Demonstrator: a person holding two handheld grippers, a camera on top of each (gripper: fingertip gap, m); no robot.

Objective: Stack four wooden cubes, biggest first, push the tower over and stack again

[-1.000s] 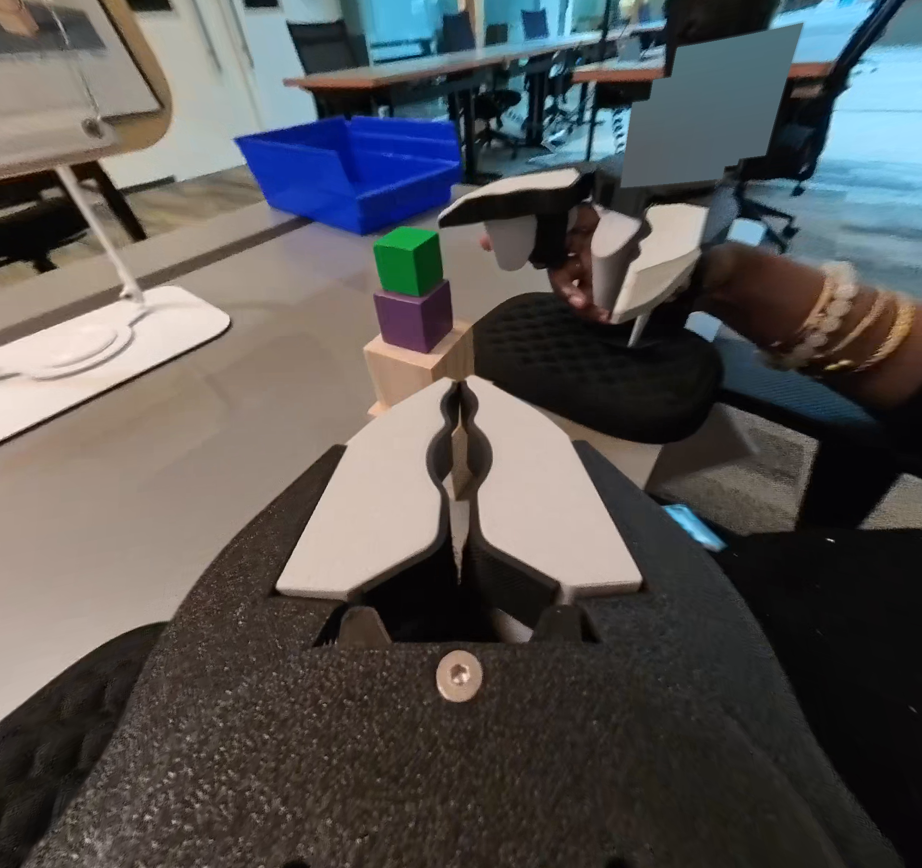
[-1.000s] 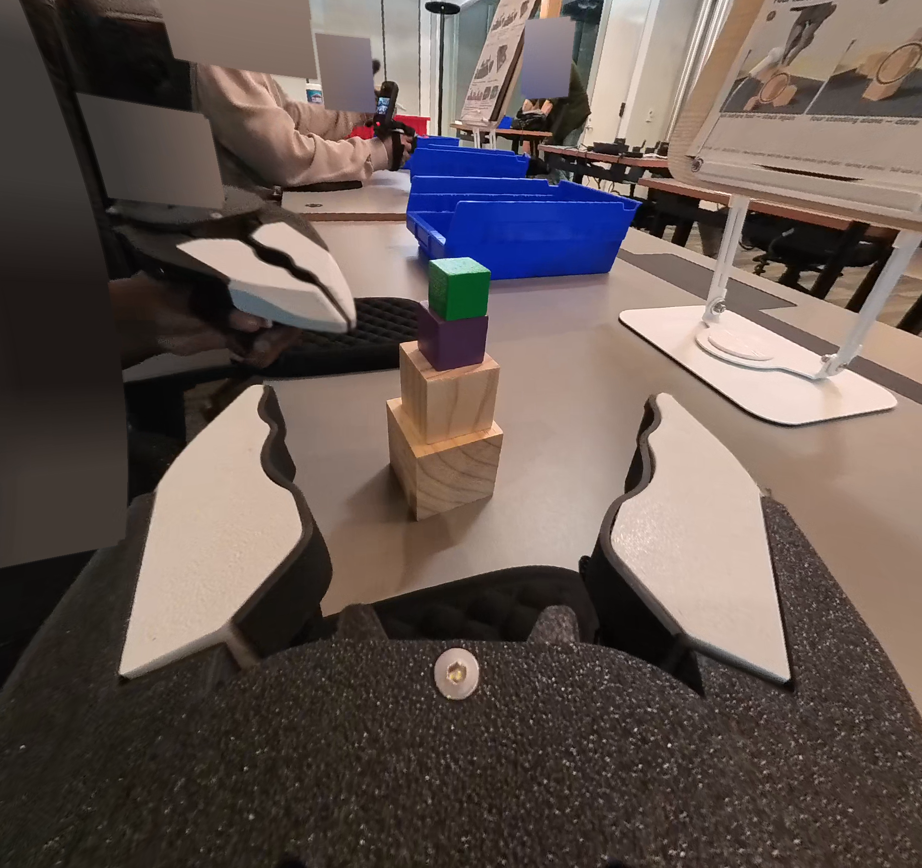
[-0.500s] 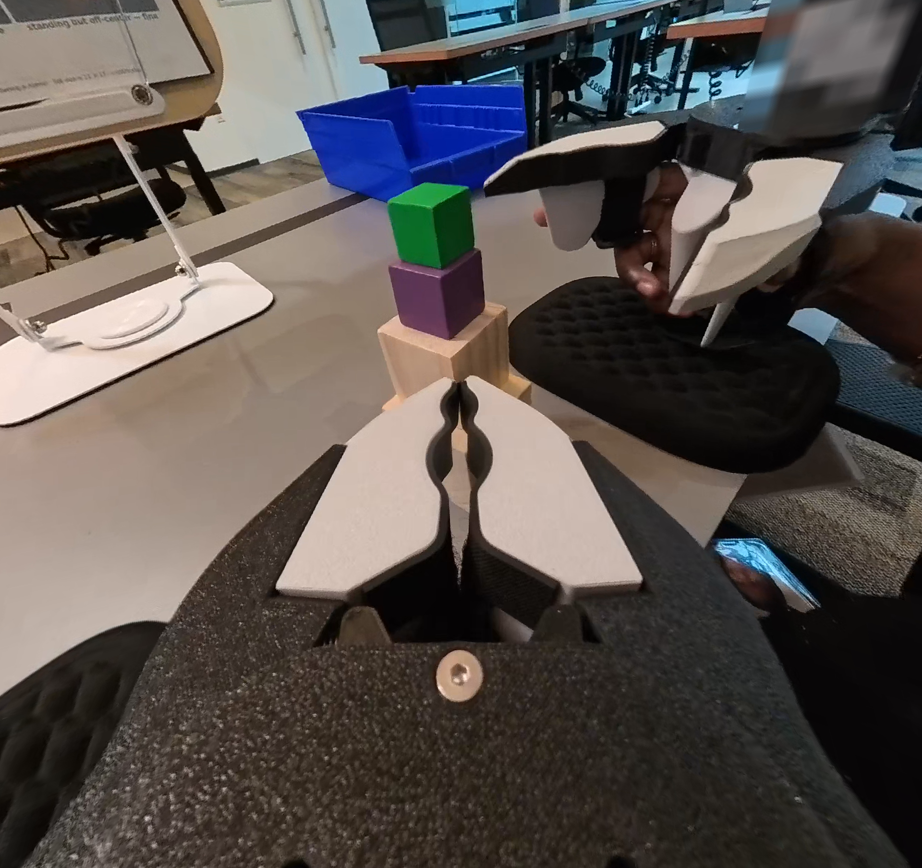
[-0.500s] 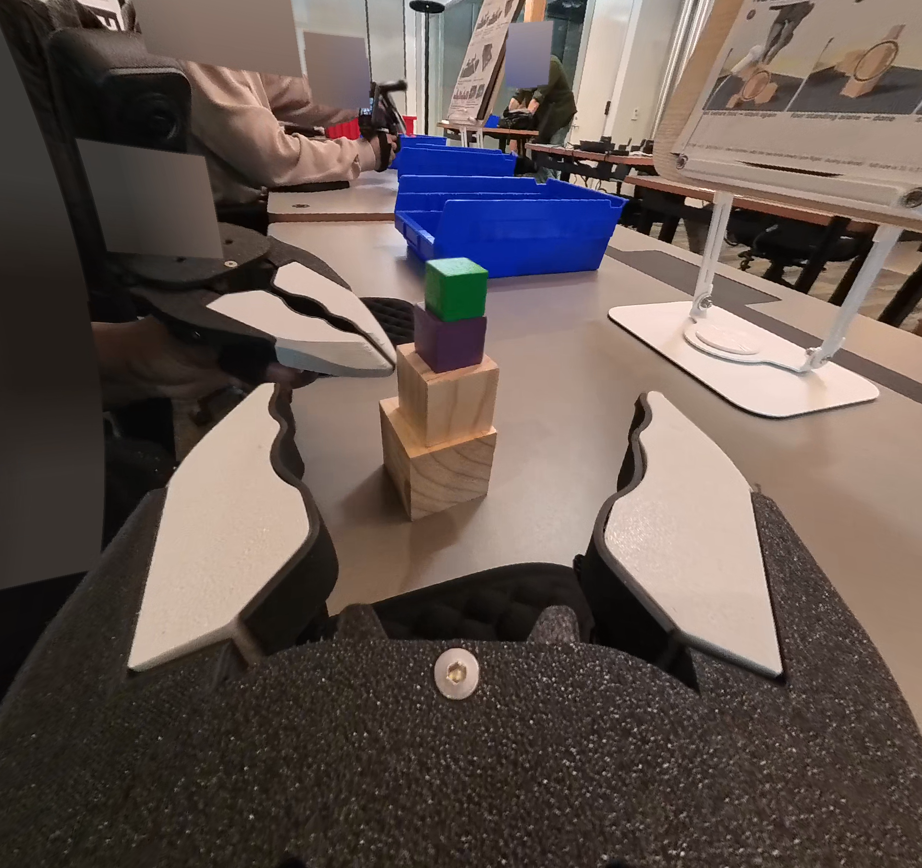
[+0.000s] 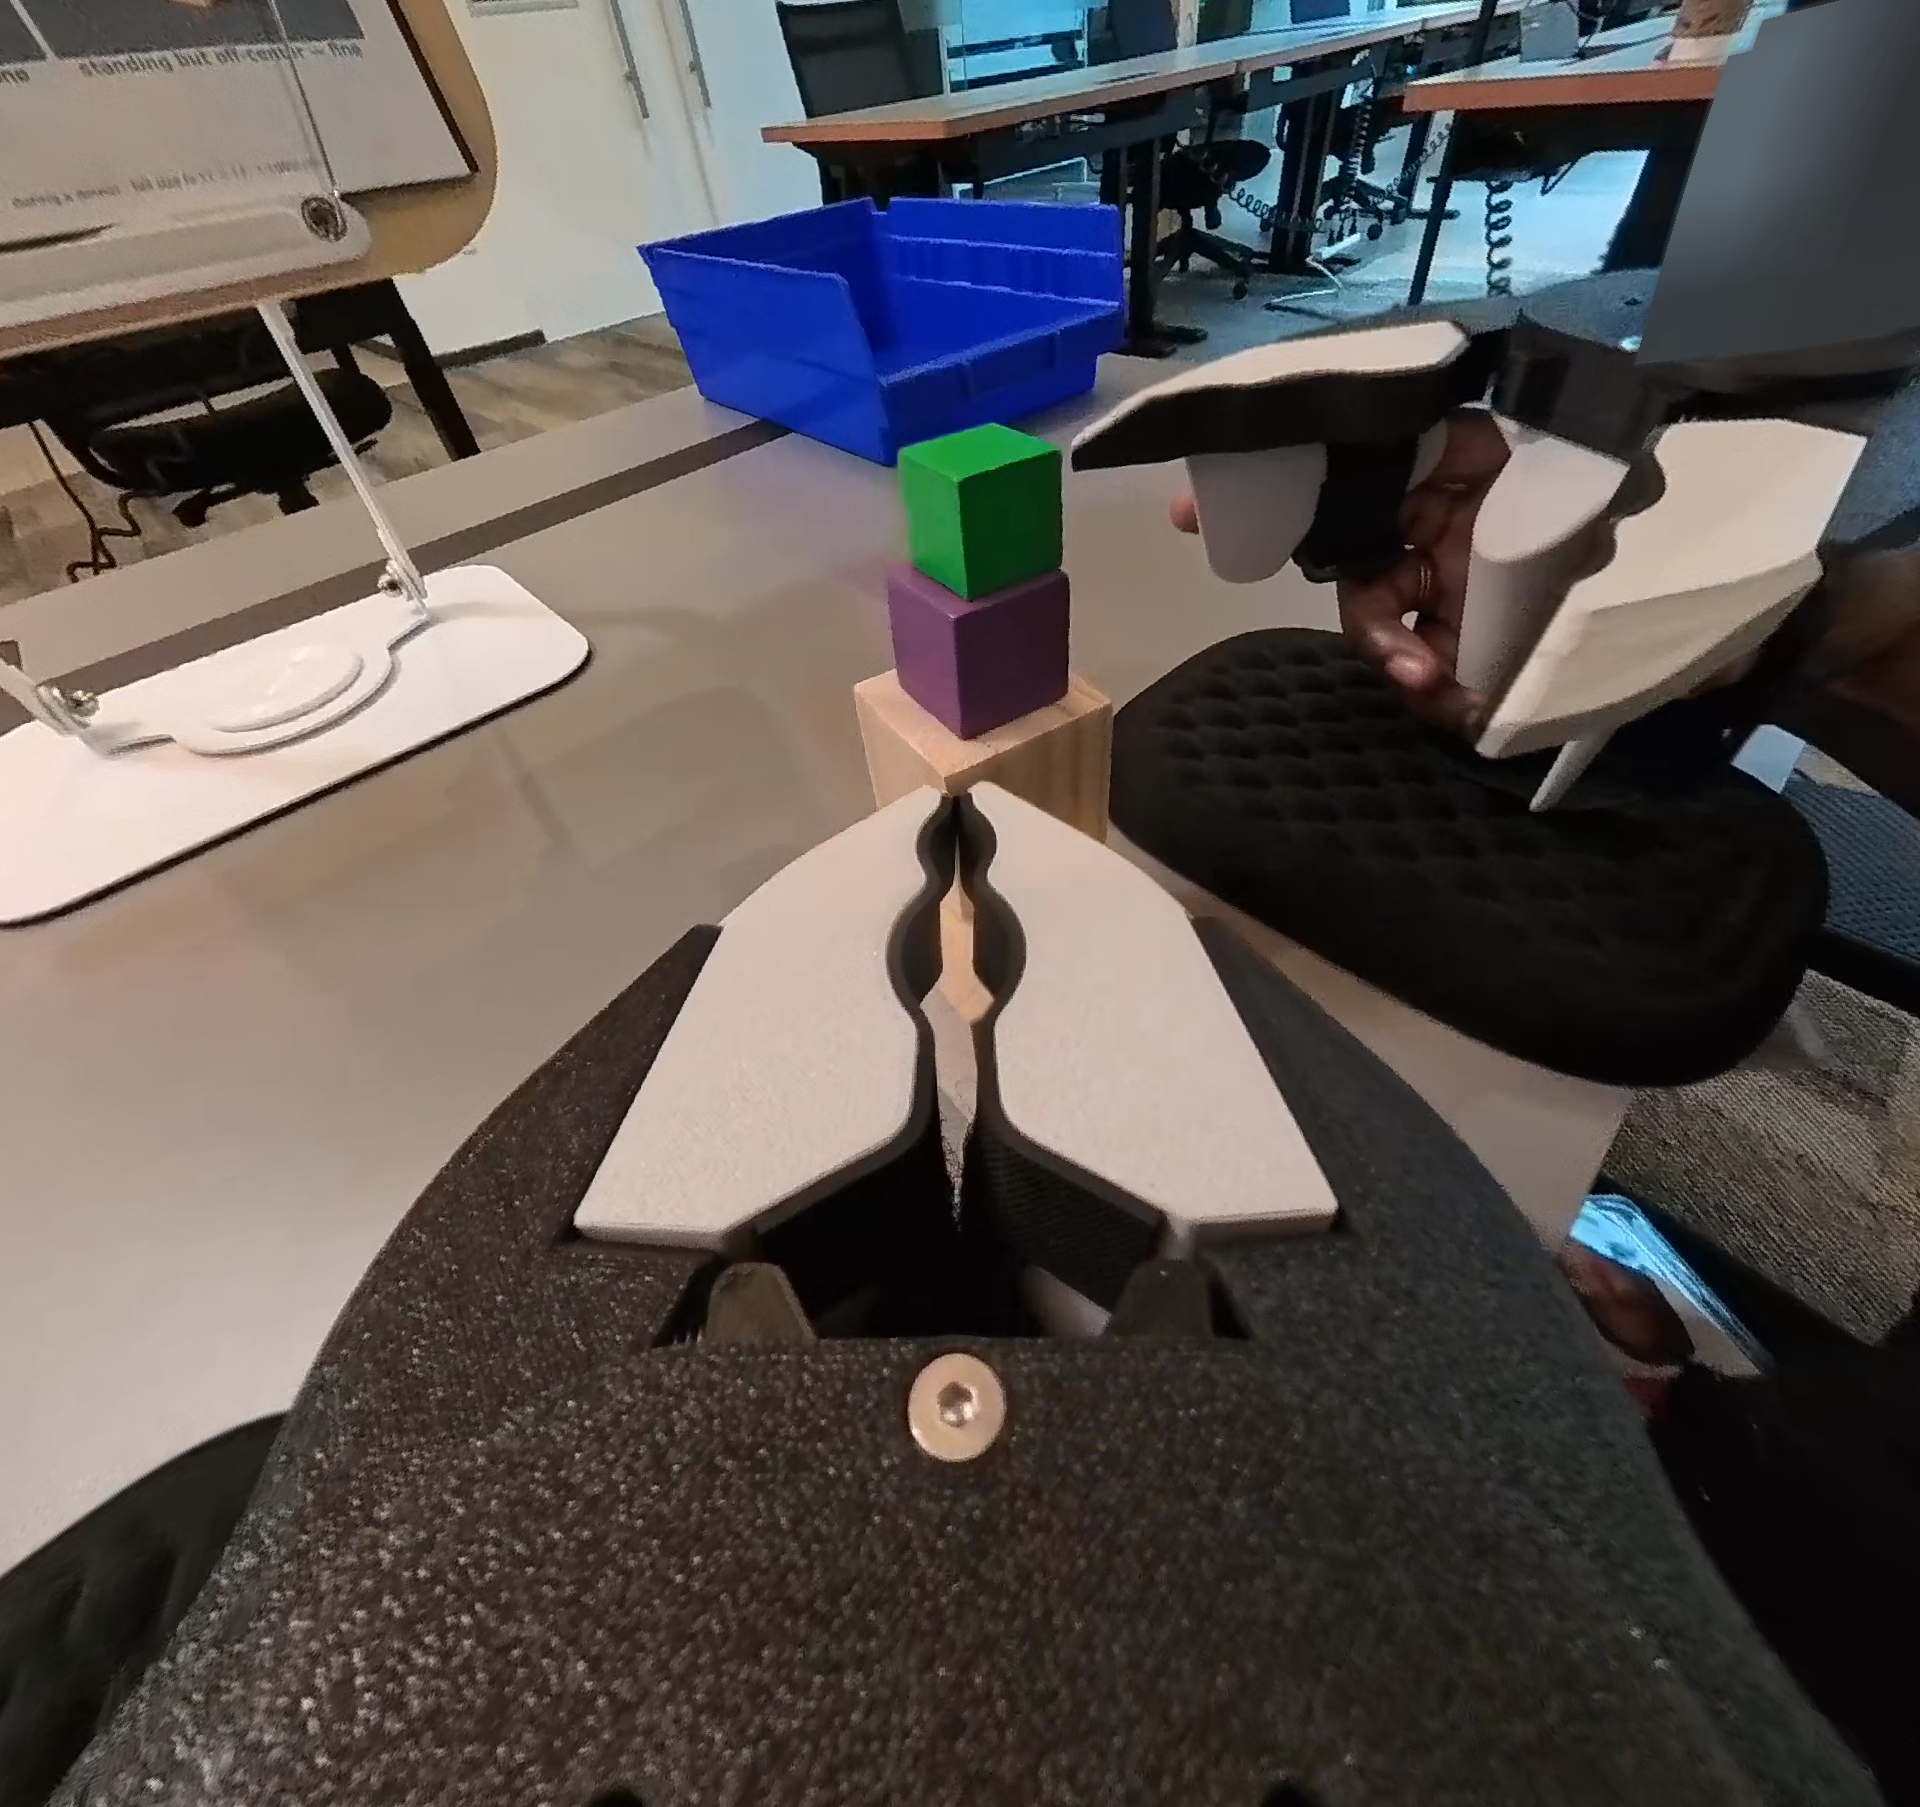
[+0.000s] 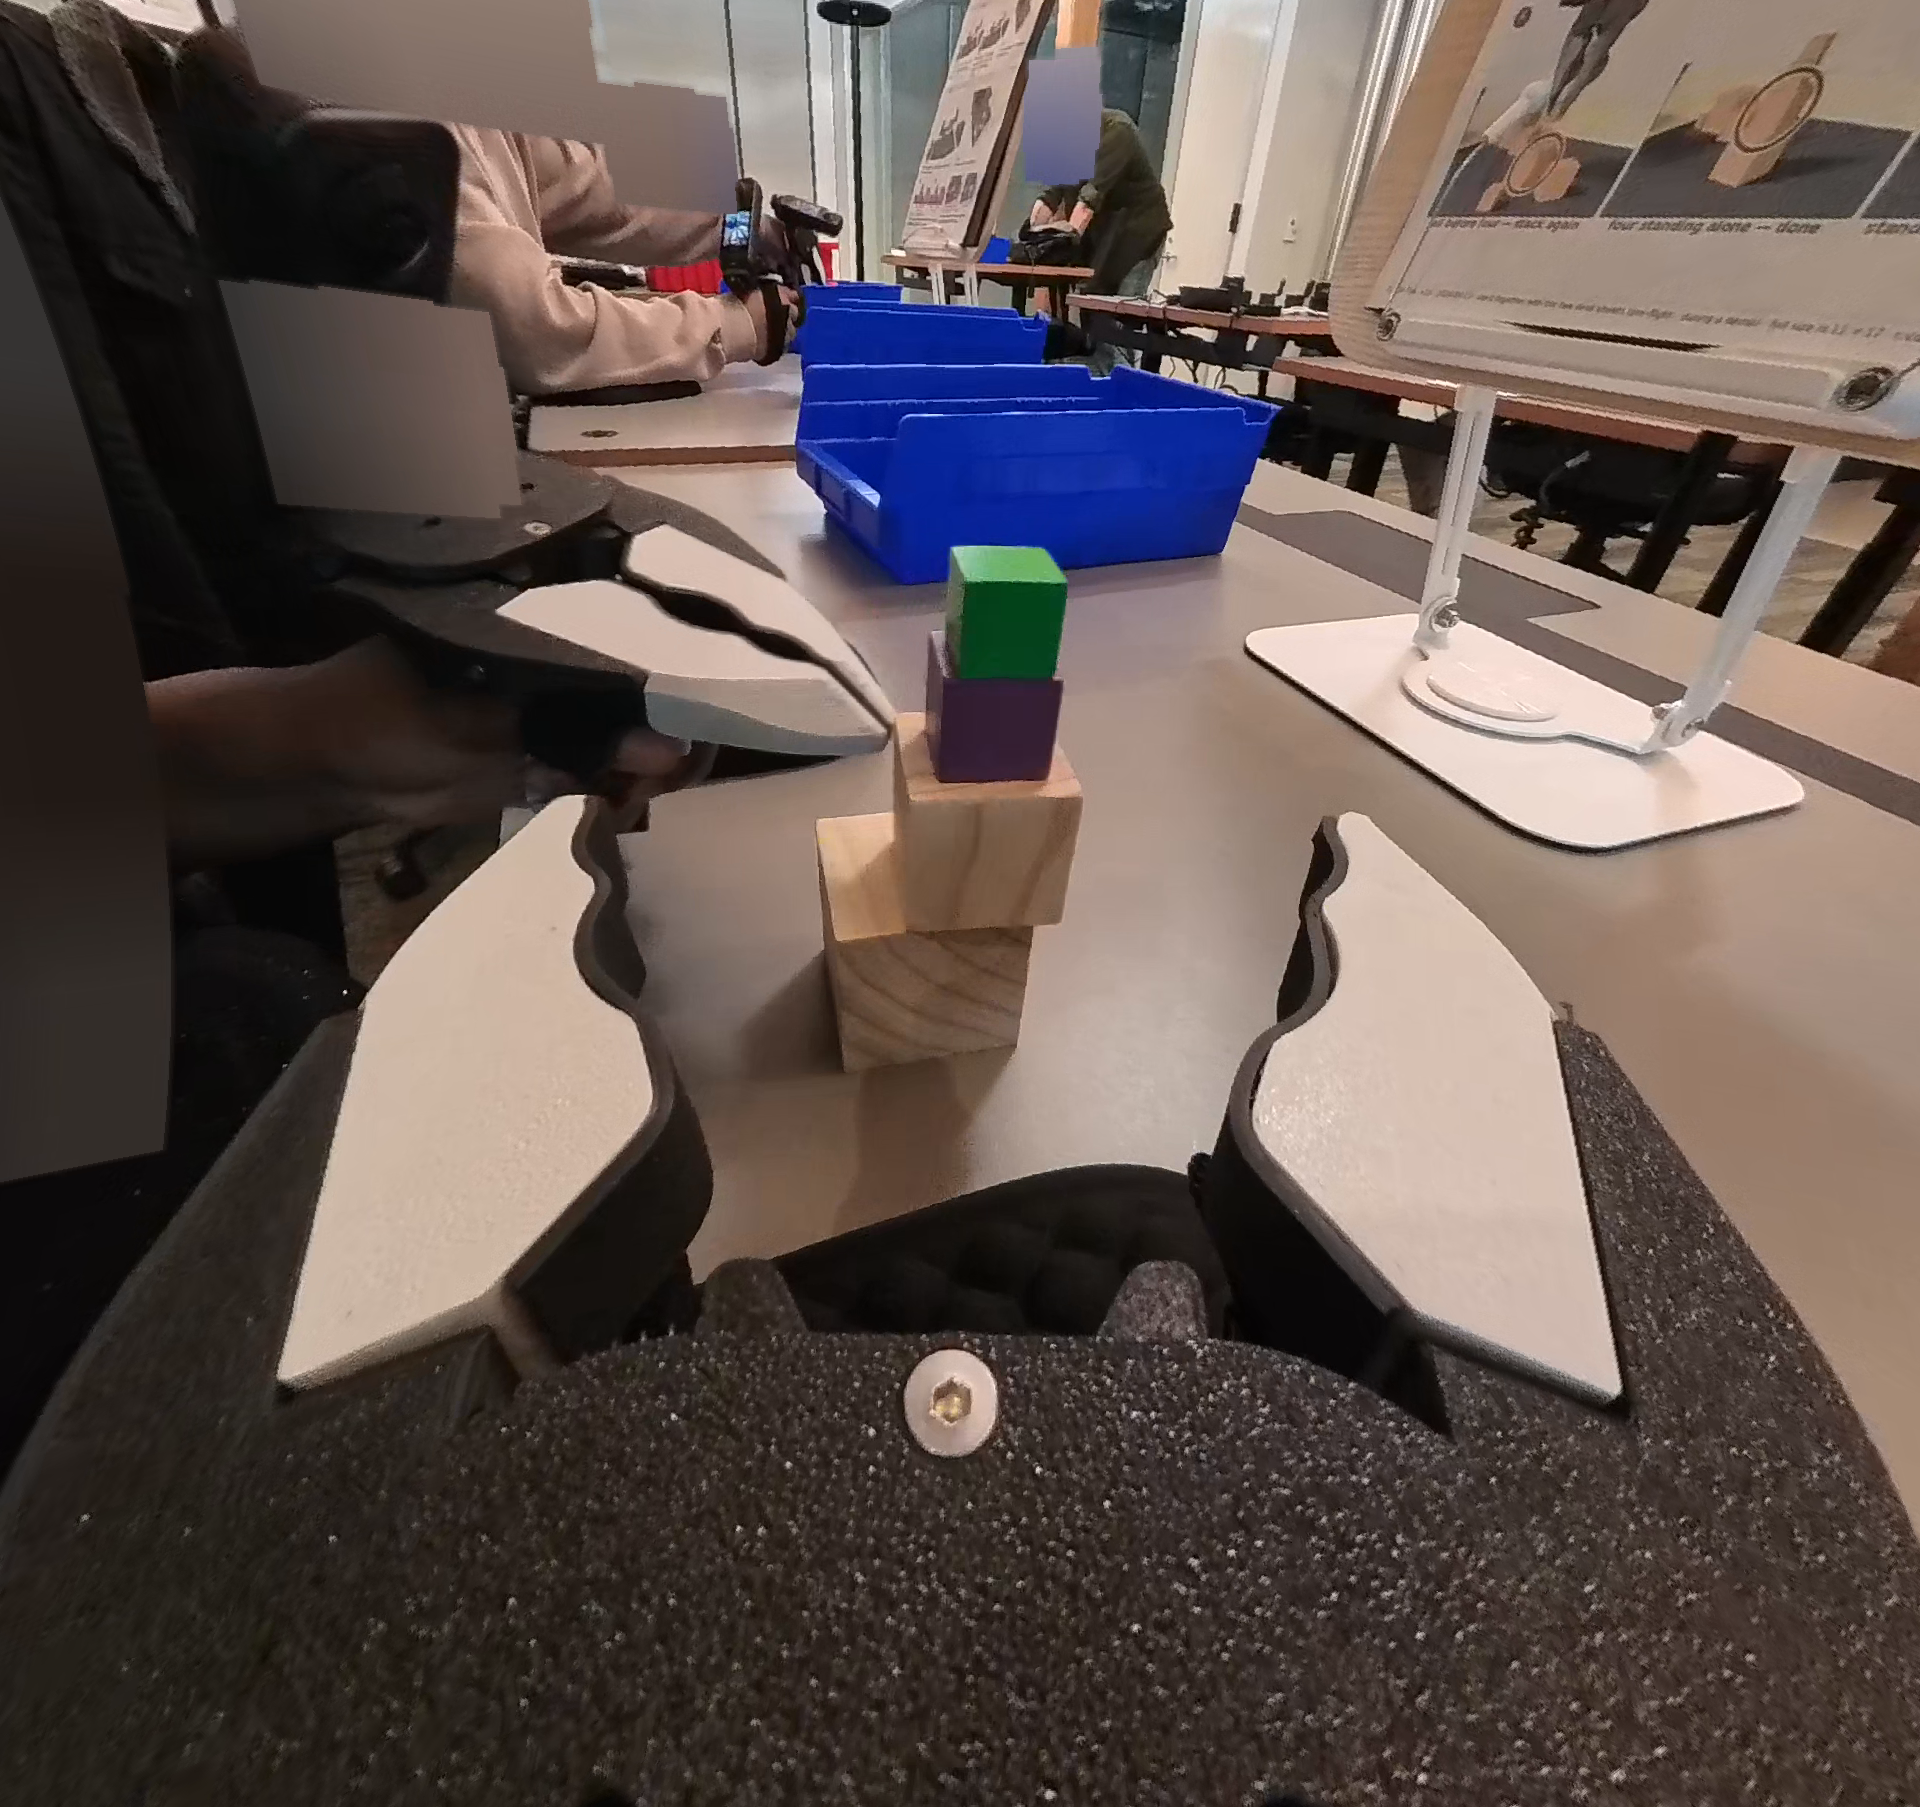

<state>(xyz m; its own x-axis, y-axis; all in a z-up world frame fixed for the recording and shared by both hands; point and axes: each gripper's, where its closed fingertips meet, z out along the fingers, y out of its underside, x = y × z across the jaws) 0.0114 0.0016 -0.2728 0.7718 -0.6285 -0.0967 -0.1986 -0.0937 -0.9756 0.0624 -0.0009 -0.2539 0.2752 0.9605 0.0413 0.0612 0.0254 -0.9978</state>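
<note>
Left gripper (image 5: 954, 801): fingers closed together, nothing between them, tip at the upper wooden cube (image 6: 987, 848), touching or just short; cannot tell which. Stack lies straight ahead of it, long axis vertical: green cube (image 6: 1006, 623) on purple cube (image 6: 992, 727) on two wooden cubes, upper one overhanging the lower wooden cube (image 6: 930, 994) to the right in the right wrist view. Right gripper (image 6: 956, 936): fingers wide apart, empty, stack ahead between them, not touched. Left gripper nearer. Blue bin (image 6: 1023, 474) far behind.

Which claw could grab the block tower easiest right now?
Probably the right gripper: its jaws stand wide open with the tower's bottom wooden cube between and just ahead of them. The left gripper is closed, its tip at the upper wooden cube, so it would have to open first.
</note>
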